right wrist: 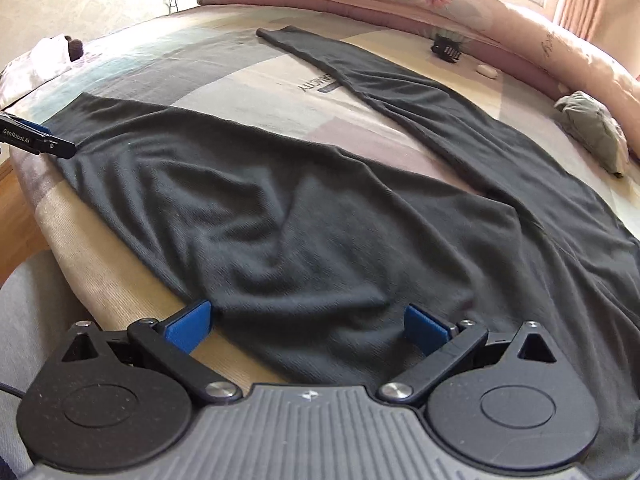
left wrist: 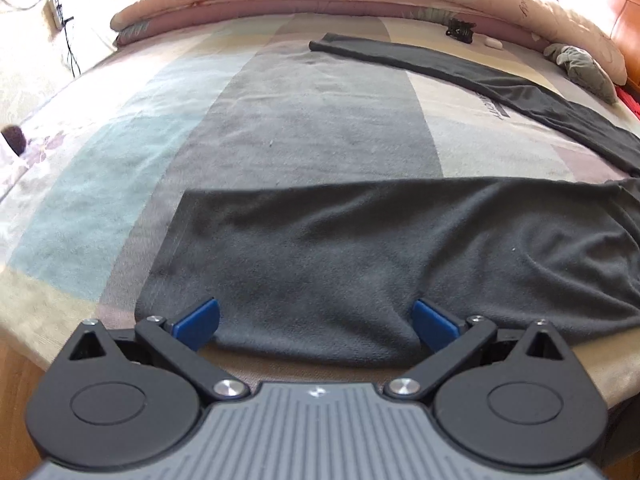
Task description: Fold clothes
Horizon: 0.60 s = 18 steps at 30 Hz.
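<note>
Dark grey trousers (right wrist: 304, 216) spread flat on the striped bedsheet (left wrist: 280, 128), legs splayed apart. L gripper (left wrist: 316, 322) jaws wide, straddling near edge of one leg by the cuff, nothing pinched. R gripper (right wrist: 308, 324) same, released, further along that edge.

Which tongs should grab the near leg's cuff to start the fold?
Left. The left tongs are open right at the cuff end of the dark trousers, hem just beside them. The right tongs, also open, sit farther along the near leg, toward the waist.
</note>
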{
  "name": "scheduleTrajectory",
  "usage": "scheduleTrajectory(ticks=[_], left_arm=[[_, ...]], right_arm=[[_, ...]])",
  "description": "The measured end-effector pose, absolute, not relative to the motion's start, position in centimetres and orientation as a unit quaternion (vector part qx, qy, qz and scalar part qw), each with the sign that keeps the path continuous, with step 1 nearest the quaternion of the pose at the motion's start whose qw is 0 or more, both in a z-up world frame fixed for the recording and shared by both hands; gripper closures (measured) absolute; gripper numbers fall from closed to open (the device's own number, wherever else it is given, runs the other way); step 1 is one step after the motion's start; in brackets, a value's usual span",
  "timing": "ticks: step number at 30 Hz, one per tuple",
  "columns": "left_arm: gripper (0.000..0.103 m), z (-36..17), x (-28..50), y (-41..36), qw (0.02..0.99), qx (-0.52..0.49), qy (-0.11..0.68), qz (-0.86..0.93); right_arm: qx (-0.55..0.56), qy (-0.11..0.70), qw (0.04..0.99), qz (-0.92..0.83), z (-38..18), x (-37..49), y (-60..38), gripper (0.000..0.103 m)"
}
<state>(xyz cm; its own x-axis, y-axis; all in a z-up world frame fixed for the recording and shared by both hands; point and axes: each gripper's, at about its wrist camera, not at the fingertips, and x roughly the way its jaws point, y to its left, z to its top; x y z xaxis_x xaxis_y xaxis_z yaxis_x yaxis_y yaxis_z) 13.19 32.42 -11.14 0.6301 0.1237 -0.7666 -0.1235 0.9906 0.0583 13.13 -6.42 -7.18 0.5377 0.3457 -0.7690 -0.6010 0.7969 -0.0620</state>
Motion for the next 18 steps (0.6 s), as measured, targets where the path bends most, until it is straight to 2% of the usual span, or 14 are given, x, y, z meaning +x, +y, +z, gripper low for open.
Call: scheduleTrajectory(ticks=[5,10,13,16,18], left_arm=[[0.001,-11.7,13.7,31.0,0.905,-0.001,0.423,0.055],[0.0,-12.2,14.1,29.6,0.906,-0.003,0.42,0.041],[0.0,-12.3,13.2,30.7,0.902,-0.023,0.427,0.055],[0.001,-11.5,12.9,31.0,0.905,-0.001,0.421,0.064],[0.001,-11.1,13.3,31.1,0.909,0.013,0.412,0.068]], right_arm=[[-0.127,0.377,0.887,0.235,-6.5,12.9,-8.7,0.0],[-0.09,0.411,0.881,0.217,-8.2,14.6,-7.6,0.0],[-0.135,0.409,0.87,0.241,-8.5,13.1,-6.5,0.0],[-0.169,0.425,0.85,0.261,-7.5,12.8,-6.4,0.0],[-0.149,0.408,0.862,0.26,-6.6,13.2,-6.7,0.0]])
